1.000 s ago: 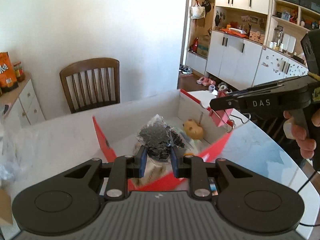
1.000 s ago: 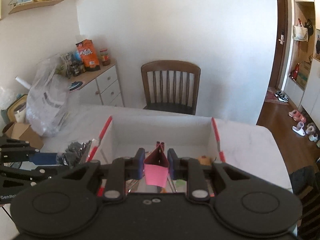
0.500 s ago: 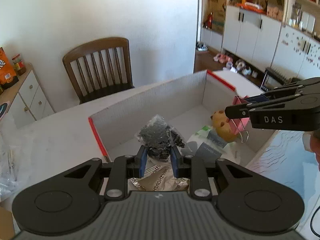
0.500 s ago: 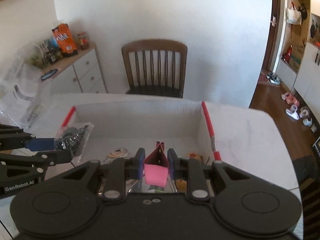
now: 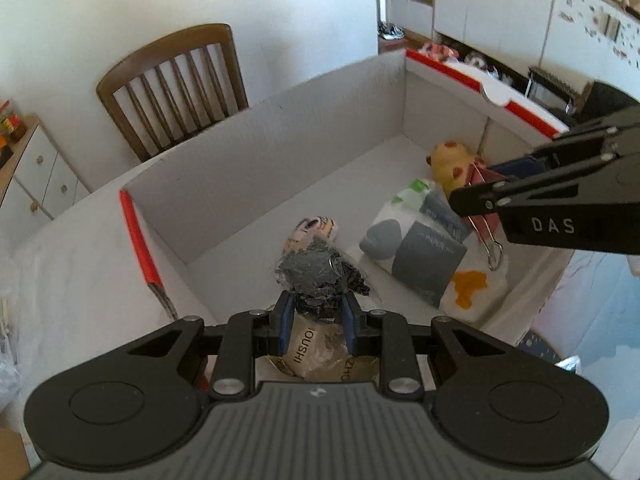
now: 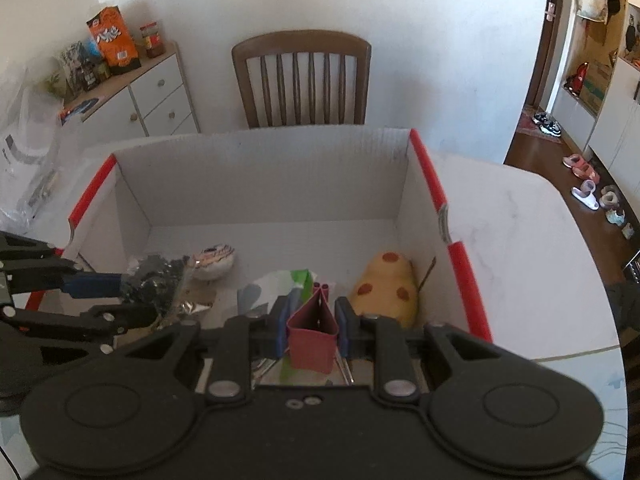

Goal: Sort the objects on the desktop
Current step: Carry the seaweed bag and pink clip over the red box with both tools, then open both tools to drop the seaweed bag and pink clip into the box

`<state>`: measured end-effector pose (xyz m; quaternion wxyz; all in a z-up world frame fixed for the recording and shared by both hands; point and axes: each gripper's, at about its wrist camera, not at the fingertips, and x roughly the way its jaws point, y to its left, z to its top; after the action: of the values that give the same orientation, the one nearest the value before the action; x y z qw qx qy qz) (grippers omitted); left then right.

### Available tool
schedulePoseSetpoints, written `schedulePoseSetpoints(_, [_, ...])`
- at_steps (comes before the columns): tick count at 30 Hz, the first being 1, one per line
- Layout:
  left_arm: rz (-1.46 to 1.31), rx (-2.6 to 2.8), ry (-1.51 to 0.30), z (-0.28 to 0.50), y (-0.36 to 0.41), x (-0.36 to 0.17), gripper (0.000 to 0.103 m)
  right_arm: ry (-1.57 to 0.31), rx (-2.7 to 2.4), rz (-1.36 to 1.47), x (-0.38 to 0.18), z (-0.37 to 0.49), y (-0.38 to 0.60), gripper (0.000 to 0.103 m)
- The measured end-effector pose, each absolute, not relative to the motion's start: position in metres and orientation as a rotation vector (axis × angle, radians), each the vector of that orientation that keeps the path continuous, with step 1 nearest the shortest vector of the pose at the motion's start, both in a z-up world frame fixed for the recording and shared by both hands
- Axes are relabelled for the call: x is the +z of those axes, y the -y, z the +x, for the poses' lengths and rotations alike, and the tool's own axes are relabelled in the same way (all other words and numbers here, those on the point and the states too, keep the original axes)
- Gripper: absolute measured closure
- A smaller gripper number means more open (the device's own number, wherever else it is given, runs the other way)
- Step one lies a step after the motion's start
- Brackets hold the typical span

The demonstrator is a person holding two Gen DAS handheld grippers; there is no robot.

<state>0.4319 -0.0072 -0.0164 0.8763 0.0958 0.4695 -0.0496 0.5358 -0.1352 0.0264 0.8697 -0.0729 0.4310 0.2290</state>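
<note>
Two views split the scene for you. Your left wrist camera alone shows the grey-labelled pack (image 5: 416, 254) and the egg-shaped toy (image 5: 474, 286) on the box (image 5: 280, 152) floor; your right camera alone shows the orange carton (image 6: 114, 40) on the cabinet (image 6: 152, 96). Your left tongs (image 5: 316, 316) reach in over the near wall, closed on a clear bag of black bits (image 5: 320, 276). Your right tongs (image 6: 312, 320), lettered "DAS", hang over the box's right side, clamped on a red binder clip (image 6: 312, 336). "OUSHI" reads on a packet (image 5: 316, 354) beneath.
</note>
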Motion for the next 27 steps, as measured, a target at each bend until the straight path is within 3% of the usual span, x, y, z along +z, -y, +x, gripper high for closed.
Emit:
schedulePoseSetpoints(8, [0.181, -0.100, -0.973, 0.430, 0.009, -0.015, 0.078, -0.911, 0.494, -0.122, 0.031, 0.537, 0.141, 0.069])
schedulePoseSetpoints(12, [0.170, -0.080, -0.945, 0.425, 0.009, -0.012, 0.077, -0.885, 0.501, -0.091, 0.040, 0.534, 0.145, 0.050])
schedulePoseSetpoints(15, [0.159, -0.065, -0.921, 0.420, 0.007, -0.007, 0.076, -0.865, 0.520, -0.072, 0.048, 0.531, 0.150, 0.044])
schedulePoseSetpoints(16, [0.157, -0.057, -0.911, 0.418, 0.006, -0.004, 0.070, -0.857, 0.525, -0.062, 0.052, 0.529, 0.152, 0.035])
schedulePoseSetpoints(17, [0.153, -0.051, -0.902, 0.416, 0.005, -0.002, 0.053, -0.848, 0.530, -0.052, 0.055, 0.529, 0.154, 0.030])
schedulePoseSetpoints(19, [0.144, -0.050, -0.872, 0.412, 0.004, 0.005, 0.029, -0.829, 0.544, -0.037, 0.062, 0.526, 0.158, 0.025])
schedulePoseSetpoints(27, [0.118, -0.043, -0.793, 0.391, 0.003, 0.028, 0.029, -0.770, 0.580, -0.030, 0.085, 0.510, 0.168, 0.016])
